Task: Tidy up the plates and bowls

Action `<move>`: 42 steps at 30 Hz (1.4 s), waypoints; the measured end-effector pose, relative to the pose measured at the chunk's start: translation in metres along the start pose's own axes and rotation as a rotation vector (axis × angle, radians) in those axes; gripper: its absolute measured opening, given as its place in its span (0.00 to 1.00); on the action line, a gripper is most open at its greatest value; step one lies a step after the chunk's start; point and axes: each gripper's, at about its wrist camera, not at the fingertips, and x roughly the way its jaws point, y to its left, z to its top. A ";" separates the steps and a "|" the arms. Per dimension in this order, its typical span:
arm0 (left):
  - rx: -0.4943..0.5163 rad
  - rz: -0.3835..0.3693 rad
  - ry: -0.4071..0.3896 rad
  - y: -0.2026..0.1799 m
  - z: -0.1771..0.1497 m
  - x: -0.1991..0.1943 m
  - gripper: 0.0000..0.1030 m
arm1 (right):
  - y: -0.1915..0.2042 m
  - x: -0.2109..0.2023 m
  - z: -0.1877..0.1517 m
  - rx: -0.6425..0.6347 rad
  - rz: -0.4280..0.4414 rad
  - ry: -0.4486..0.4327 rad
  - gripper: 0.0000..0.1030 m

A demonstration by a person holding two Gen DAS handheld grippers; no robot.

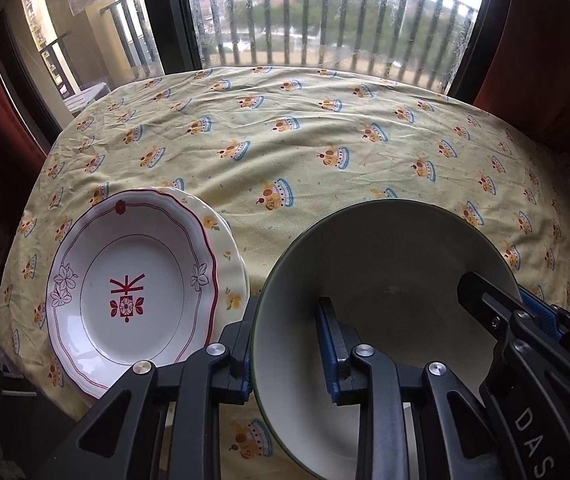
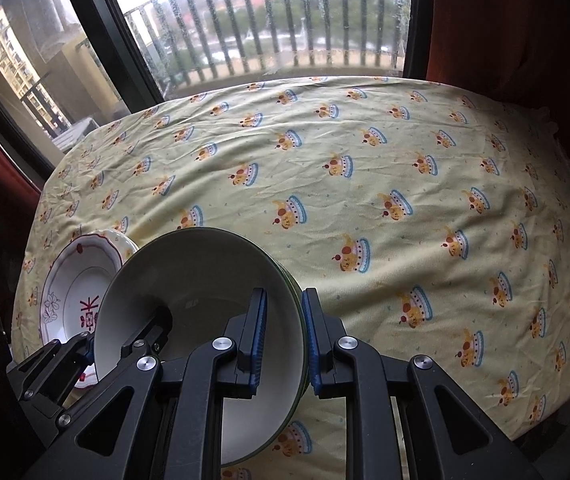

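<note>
My left hand-held gripper (image 1: 285, 344) covered the near rim of the green bowl (image 1: 385, 248), and the picture's bottom edge cut the bowl off. The red-trimmed plate (image 1: 133, 280) hid most of the yellow-flowered plate (image 1: 227, 256) beneath it. In the right wrist view the bowl and my left hand-held gripper blocked half of the red-trimmed plate. The surface's (image 2: 365, 160) near edge lay out of sight behind both hand-held grippers.
</note>
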 end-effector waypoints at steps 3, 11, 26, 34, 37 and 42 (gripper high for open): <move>0.007 0.004 -0.009 -0.003 -0.001 -0.001 0.25 | -0.002 0.000 -0.001 -0.007 -0.007 -0.003 0.21; -0.052 -0.028 0.014 0.008 -0.003 0.007 0.25 | 0.012 0.006 0.004 -0.093 -0.038 -0.014 0.21; -0.053 -0.048 0.016 0.005 -0.008 0.015 0.26 | 0.018 0.013 0.003 -0.215 -0.103 -0.032 0.19; 0.053 -0.031 0.032 -0.003 -0.009 0.013 0.57 | 0.003 0.025 -0.005 -0.103 -0.005 0.045 0.55; 0.070 -0.053 0.045 -0.001 -0.008 0.012 0.69 | -0.001 0.020 -0.009 -0.080 0.006 0.032 0.74; 0.075 -0.149 0.080 0.009 0.001 0.021 0.76 | -0.014 0.024 -0.007 0.006 0.051 0.073 0.75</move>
